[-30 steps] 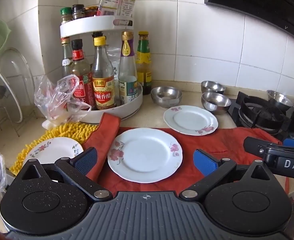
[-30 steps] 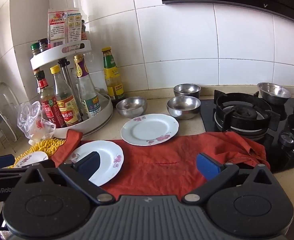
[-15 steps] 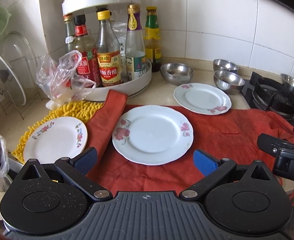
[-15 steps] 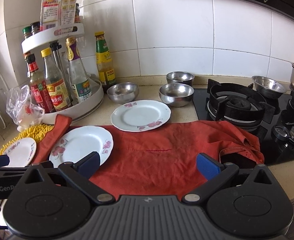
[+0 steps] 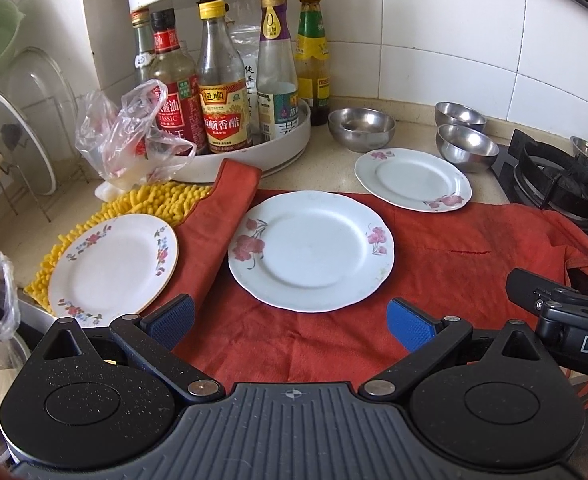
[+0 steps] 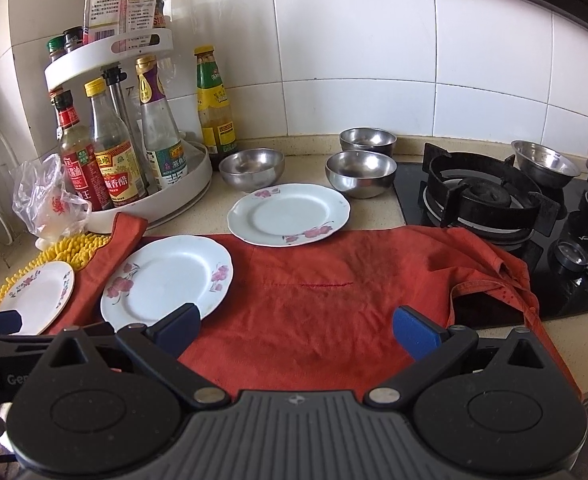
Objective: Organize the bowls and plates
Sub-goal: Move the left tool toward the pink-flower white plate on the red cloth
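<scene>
Three flowered white plates lie on the counter: a large one on the red cloth, a second behind it at the cloth's edge, and a small gold-rimmed one on the yellow mat. Three steel bowls stand behind the plates; another sits by the stove. My left gripper is open and empty, just in front of the large plate. My right gripper is open and empty over the cloth, right of that plate.
A two-tier white rack of sauce bottles stands at the back left with a plastic bag beside it. Pot lids in a wire rack are at the far left. A gas stove is on the right.
Both grippers have moved lower and closer to the counter; the left one has come nearer the large plate. Nothing was taken hold of.
</scene>
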A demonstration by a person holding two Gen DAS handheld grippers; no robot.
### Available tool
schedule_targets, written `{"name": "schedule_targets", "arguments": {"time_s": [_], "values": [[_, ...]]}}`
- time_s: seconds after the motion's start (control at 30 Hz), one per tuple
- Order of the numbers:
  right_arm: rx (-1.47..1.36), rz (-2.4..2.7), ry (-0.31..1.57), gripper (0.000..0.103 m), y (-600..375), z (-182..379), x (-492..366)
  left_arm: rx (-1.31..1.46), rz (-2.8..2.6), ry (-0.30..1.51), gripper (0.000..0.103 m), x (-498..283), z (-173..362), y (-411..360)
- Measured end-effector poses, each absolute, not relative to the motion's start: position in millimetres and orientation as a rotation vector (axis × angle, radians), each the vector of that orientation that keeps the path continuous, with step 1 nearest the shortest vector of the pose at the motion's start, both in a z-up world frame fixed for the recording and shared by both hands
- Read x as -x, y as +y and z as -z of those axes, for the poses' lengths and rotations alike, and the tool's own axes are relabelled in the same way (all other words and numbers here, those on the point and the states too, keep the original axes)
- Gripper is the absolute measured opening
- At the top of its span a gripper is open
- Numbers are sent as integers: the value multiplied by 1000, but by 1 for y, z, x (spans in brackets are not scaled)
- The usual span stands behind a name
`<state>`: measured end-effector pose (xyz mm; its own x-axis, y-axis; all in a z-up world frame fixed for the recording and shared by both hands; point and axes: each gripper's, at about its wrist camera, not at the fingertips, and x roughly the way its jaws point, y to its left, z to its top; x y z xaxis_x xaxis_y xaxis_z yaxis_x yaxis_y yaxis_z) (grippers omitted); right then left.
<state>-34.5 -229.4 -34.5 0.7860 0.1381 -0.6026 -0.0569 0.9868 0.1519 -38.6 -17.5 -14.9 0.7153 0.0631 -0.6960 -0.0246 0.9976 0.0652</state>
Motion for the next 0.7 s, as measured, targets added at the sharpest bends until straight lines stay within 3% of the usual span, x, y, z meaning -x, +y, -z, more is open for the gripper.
{"name": "schedule_targets", "arguments": {"time_s": [0.7], "values": [[-107, -107, 669, 101, -216, 36, 34, -44, -64, 792, 103, 39, 19, -4]]}}
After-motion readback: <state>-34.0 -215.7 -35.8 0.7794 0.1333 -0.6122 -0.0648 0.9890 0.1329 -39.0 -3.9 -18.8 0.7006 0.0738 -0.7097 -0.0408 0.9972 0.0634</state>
